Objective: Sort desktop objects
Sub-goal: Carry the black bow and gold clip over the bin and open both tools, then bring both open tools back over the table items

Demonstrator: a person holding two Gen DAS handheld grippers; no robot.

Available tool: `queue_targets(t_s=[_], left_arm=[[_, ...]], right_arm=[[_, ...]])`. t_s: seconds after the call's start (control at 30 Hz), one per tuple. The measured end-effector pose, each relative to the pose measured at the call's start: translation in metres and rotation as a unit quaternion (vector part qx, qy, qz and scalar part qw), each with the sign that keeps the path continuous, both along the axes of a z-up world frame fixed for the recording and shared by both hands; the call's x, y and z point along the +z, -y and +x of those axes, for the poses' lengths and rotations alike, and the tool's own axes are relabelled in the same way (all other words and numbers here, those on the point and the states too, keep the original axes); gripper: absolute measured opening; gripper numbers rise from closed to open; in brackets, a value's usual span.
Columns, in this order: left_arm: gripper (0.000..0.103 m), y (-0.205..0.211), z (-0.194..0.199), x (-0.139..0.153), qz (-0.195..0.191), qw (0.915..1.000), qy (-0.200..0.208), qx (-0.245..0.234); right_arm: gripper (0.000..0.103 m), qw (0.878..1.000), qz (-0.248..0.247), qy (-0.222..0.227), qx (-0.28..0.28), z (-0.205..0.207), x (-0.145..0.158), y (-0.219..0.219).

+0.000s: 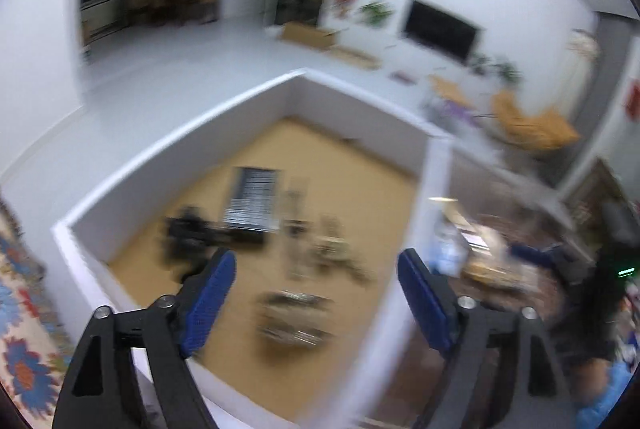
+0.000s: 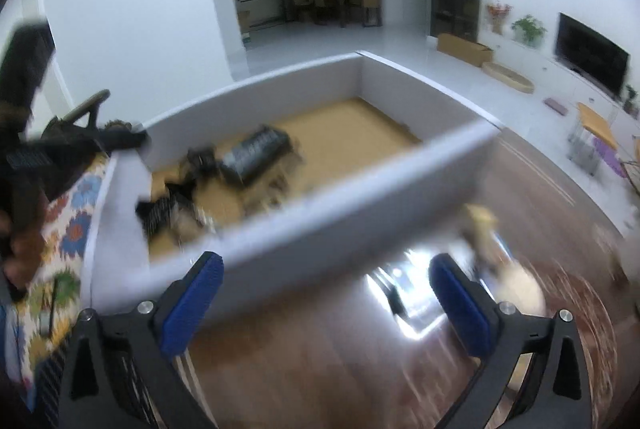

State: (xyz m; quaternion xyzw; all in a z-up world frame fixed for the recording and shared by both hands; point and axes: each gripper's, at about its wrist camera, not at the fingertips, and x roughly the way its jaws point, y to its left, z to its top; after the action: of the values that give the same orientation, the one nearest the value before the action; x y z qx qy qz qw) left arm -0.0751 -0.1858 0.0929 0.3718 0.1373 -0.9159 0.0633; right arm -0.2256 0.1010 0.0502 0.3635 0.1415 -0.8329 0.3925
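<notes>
Over the white-walled box (image 1: 176, 145), the left gripper (image 1: 316, 261) hung w/ both blue pads spread wide, nothing between them and nothing touched. Its view was badly smeared, but the box's tan floor carried the sorted stuff: a dark rectangular keypad-like item (image 1: 254, 199) toward the far side, a black clump (image 1: 188, 229) just left of it, pale wooden bits (image 1: 332, 249) near the middle, and a greyish blurred object (image 1: 294, 317) closest to the pads; exact identity of these couldn't be told. The right gripper (image 2: 326, 271) sat outside the box, over the glossy brown wooden tabletop (image 2: 320, 369), jaws likewise wide apart, empty, pads clear of the surface as far as the blur let one judge. Just right of its right-hand pad, a pale beige object (image 2: 486, 229) lay on the tabletop, too smeared to name, not in the grip. Across the box wall, the same dark rectangular item and black clump showed inside. At the left edge of that view a floral-patterned cloth (image 2: 68, 221) lay beside the box, w/ the other black tool above it.
</notes>
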Motion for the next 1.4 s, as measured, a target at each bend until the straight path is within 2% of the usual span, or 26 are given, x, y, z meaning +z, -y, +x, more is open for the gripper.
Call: queue_targets(t_s=[0.07,0.13,0.2,0.27,0.33,0.4,0.5,0.63,0.83,1.03,1.1,1.17,1.4], left_arm=[[0.103,-0.038,0.015,0.008,0.008,0.9988,-0.027,-0.039],[0.103,-0.077,0.030,0.007,0.014,0.9957,-0.041,-0.082],[0.103,-0.108,0.033,-0.006,0.025,0.9924,-0.025,-0.118],[0.103,-0.141,0.027,-0.033,0.028,0.9876,0.006,-0.154],[0.103,-0.173,0.014,-0.059,0.006,0.9846,0.037,-0.171],[0.103,-0.192,0.007,-0.080,-0.016,0.9825,0.048,-0.179],[0.103,-0.210,-0.010,-0.107,-0.045,0.9816,0.065,-0.174],[0.103,-0.207,-0.028,-0.136,-0.045,0.9803,0.089,-0.171],[0.103,-0.189,-0.034,-0.153,-0.049,0.9822,0.098,-0.153],[0.103,-0.182,-0.032,-0.158,-0.042,0.9850,0.089,-0.142],[0.103,-0.186,-0.029,-0.161,-0.062,0.9839,0.081,-0.147],[0.103,-0.193,-0.029,-0.164,-0.092,0.9796,0.093,-0.153],[0.103,-0.191,-0.026,-0.163,-0.096,0.9795,0.090,-0.152]], right_arm=[[0.103,0.999,0.009,-0.001,-0.041,0.017,-0.013,-0.052],[0.103,0.996,0.025,0.010,-0.087,0.031,-0.031,-0.099],[0.103,0.989,0.052,0.027,-0.136,0.043,-0.056,-0.144],[0.103,0.981,0.077,0.047,-0.174,0.054,-0.081,-0.179],[0.103,0.973,0.086,0.061,-0.204,0.063,-0.096,-0.204],[0.103,0.969,0.082,0.062,-0.224,0.071,-0.103,-0.223],[0.103,0.966,0.084,0.048,-0.239,0.074,-0.105,-0.230],[0.103,0.965,0.084,0.033,-0.245,0.069,-0.110,-0.228],[0.103,0.964,0.068,0.044,-0.251,0.060,-0.118,-0.226],[0.103,0.964,0.069,0.044,-0.251,0.062,-0.119,-0.225],[0.103,0.964,0.069,0.044,-0.251,0.062,-0.119,-0.225],[0.103,0.964,0.069,0.044,-0.251,0.061,-0.120,-0.225],[0.103,0.964,0.069,0.044,-0.251,0.061,-0.120,-0.225]])
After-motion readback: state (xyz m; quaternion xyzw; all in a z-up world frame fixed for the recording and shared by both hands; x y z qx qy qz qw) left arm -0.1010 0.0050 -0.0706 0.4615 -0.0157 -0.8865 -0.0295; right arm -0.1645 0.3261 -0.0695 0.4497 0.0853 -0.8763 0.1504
